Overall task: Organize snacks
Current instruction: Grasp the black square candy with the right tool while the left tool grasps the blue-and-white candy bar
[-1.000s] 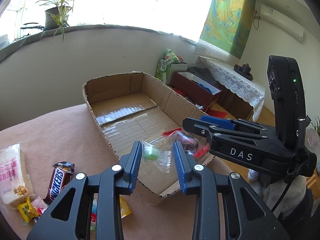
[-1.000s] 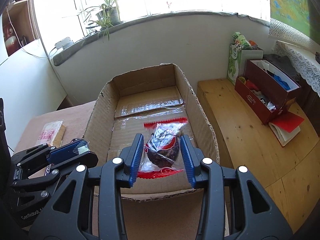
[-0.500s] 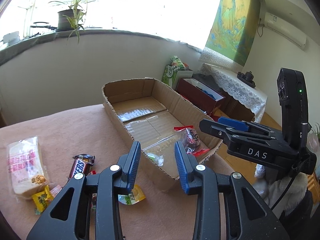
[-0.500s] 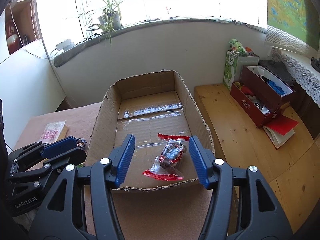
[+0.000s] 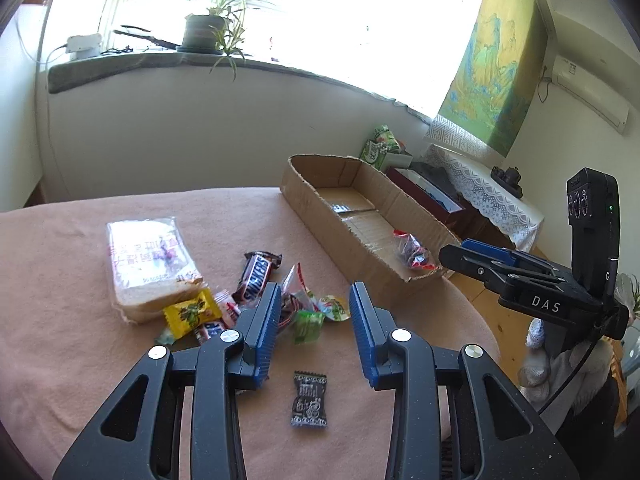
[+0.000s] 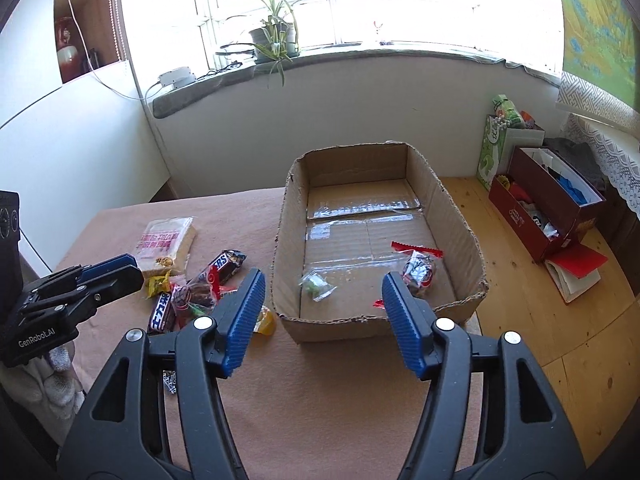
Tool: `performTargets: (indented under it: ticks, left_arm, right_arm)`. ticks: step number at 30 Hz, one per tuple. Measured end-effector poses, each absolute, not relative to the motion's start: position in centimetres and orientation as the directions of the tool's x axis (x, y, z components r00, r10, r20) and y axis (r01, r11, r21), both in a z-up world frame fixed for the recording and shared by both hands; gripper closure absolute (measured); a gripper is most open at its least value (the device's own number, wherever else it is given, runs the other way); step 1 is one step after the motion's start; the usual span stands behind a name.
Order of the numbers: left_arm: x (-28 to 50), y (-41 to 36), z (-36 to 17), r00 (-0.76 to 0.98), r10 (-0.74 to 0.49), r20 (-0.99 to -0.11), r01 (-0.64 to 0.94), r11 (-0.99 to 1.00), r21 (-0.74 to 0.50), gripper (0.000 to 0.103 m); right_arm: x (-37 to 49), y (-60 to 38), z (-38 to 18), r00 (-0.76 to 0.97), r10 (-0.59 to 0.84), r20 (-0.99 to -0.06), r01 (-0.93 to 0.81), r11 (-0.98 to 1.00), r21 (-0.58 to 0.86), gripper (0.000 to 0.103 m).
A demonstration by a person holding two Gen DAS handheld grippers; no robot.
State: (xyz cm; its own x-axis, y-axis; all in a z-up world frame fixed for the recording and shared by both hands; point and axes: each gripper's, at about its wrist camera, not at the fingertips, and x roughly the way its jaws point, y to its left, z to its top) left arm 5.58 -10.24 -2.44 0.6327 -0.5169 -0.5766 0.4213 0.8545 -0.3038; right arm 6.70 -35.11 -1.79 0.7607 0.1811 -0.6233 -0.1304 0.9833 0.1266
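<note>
Moved: both grippers have drawn back from the shallow brown cardboard box point(image 6: 460, 216); two packets now lie inside it.
Left gripper point(image 5: 314, 312): jaws apart, empty; small black candy wrapper point(image 5: 309, 399) just below its tips, snack pile point(image 5: 256, 280) beyond.
Right gripper point(image 6: 323, 296): jaws just widened, holding nothing; red-edged clear packet point(image 6: 418, 270) and green candy packet point(image 6: 316, 285) ahead.

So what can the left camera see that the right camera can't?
Only the left wrist view shows the whole black candy lying alone near the left gripper.

Only the right wrist view shows the small green candy inside the cardboard box.

Both show the box, the red-edged snack bag in it, the Snickers bar and the bread pack.
</note>
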Motion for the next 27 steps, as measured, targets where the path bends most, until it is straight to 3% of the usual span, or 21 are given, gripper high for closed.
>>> performTargets:
  ticks: [11,23,27]
  left_arm:
    - [2.5,-7.0,-6.6,0.587,-0.477,-0.654,0.358,0.878,-0.318,0.069]
    - [6.4,-5.9,-7.5,0.584,-0.453,-0.673,0.279,0.892,-0.357,0.069]
    - [8.2,-6.5,-8.3,0.562,-0.438,-0.701,0.257,0.899,-0.355,0.057]
  right_arm:
    - [4.4,-28.7,-6.1,0.643,0.32,-0.696,-0.29,0.943,0.165,0.039]
    - [4.5,-23.5,-10.4,0.566,0.348,-0.747,-0.349,0.922,0.165,0.04]
    - [4.8,-22.8,-11.1,0.572,0.324,-0.754,-0.344,0.929,0.139,0.04]
